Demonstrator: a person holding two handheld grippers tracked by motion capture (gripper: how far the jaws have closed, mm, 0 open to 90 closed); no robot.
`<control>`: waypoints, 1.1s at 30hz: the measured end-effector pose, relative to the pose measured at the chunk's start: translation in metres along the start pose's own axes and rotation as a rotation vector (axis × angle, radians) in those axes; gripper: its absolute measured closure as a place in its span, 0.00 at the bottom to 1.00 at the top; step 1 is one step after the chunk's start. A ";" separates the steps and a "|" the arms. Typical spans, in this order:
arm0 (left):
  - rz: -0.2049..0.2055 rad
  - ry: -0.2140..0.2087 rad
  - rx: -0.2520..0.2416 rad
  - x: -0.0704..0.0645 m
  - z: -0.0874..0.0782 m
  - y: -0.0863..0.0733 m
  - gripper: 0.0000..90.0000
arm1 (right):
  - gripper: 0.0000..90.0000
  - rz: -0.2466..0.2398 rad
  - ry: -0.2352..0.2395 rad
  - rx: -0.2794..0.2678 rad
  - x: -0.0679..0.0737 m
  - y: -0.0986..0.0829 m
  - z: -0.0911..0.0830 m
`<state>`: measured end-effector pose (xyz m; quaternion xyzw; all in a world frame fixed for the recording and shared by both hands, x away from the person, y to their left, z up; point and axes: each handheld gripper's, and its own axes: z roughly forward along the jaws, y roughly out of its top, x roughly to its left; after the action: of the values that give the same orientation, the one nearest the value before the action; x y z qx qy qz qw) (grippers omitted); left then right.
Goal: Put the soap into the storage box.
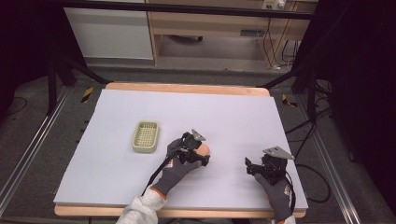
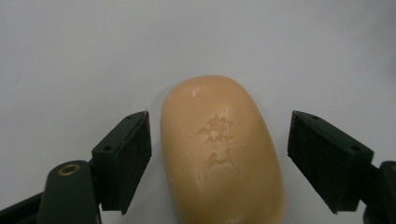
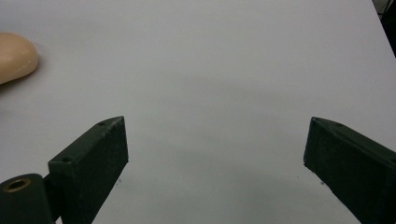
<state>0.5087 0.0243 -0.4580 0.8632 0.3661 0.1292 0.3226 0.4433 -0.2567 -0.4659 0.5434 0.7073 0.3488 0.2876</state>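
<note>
Soap bar (image 2: 222, 149) lies between my left tongs (image 2: 219, 161), spread wide, ungrasped; right tongs (image 3: 215, 163) gape empty; soap dish (image 1: 145, 136) awaits.

The soap bar (image 2: 222, 154) looks waxy and smooth with a slight sheen; the table cover (image 2: 93, 56) is matt.

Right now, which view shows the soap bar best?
Left gripper view: the soap bar lies close up between the open jaws, embossed mark legible. The high view shows a small peach patch by the left gripper; the right gripper view catches one end at its left edge.
</note>
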 end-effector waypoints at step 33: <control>-0.002 0.033 0.068 -0.003 0.014 -0.001 0.31 | 0.08 0.004 0.002 0.003 -0.001 0.000 0.001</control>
<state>0.5125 0.0158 -0.4694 0.8711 0.3762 0.1307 0.2873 0.4437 -0.2573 -0.4664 0.5450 0.7069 0.3489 0.2855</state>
